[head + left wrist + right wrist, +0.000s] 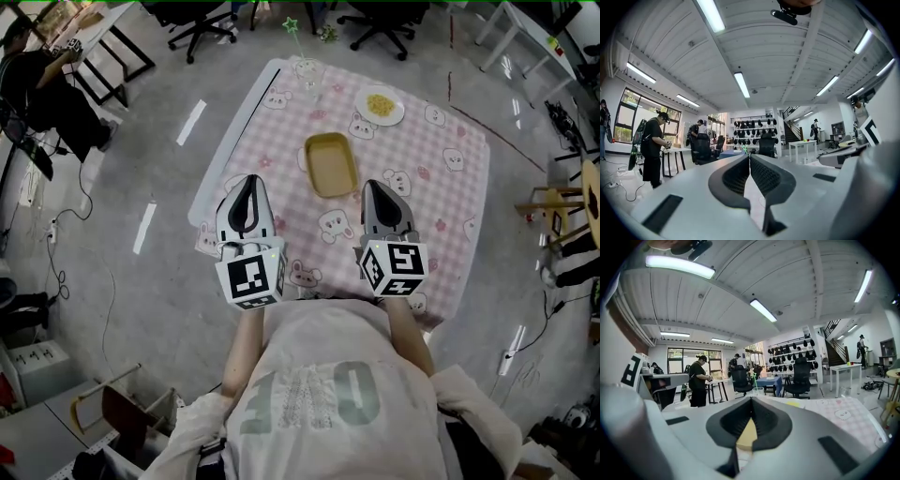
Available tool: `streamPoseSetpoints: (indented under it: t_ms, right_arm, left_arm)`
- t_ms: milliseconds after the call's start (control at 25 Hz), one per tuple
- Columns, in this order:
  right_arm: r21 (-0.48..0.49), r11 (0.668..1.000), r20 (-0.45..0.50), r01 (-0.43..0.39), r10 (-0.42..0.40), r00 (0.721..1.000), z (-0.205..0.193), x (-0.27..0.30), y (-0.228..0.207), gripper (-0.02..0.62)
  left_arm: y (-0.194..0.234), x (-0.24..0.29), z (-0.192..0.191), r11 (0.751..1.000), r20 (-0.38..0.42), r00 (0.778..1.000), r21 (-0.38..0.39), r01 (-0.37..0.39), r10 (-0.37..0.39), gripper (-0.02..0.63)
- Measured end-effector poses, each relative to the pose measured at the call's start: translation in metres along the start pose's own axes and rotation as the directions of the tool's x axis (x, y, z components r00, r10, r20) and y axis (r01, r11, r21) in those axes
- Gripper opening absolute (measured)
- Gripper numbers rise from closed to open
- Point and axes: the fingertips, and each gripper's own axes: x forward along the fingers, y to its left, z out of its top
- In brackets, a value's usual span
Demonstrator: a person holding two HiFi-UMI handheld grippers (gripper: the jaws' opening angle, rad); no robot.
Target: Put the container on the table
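Observation:
The container (330,164), a shallow yellow rectangular tray, lies empty in the middle of the table (450,197), which has a pink checked cloth with cartoon prints. Both grippers hover near the table's front edge and point level toward the far side. My left gripper (246,180) is to the left of the container and nearer me, shut with nothing in it (749,157). My right gripper (373,185) is just right of the container's near end, also shut and empty (751,399). In the right gripper view a strip of the yellow container (746,437) shows below the closed tips.
A clear glass with a green star straw (307,75) stands at the table's far edge. Beside it is a white plate of yellow food (381,105). Office chairs (202,23) stand beyond the table, a person (37,84) at far left, a wooden chair (562,202) at right.

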Motion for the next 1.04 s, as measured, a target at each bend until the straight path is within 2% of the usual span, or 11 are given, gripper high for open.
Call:
streamPoseSetpoints:
  t_ms: [160, 480, 1040]
  right_arm:
    - [-0.013, 1.0, -0.021, 0.005, -0.005, 1.0, -0.0093, -0.0017, -0.0012, 0.029]
    - [-0.007, 1.0, -0.001, 0.026, -0.026, 1.0, -0.0066, -0.0005, -0.0069, 0.029]
    - [-0.004, 1.0, -0.003, 0.017, -0.017, 1.0, -0.0051, 0.0012, -0.0034, 0.029]
  left_arm:
    - [-0.004, 0.0033, -0.0033, 1.0, -0.009, 1.0, -0.001, 0.012, -0.012, 0.029]
    - [-0.0089, 0.0062, -0.0059, 1.0, -0.013, 1.0, -0.004, 0.023, -0.023, 0.029]
    - [-0.0044, 0.0065, -0.0083, 1.0, -0.027, 1.0, -0.015, 0.016, -0.016, 0.029]
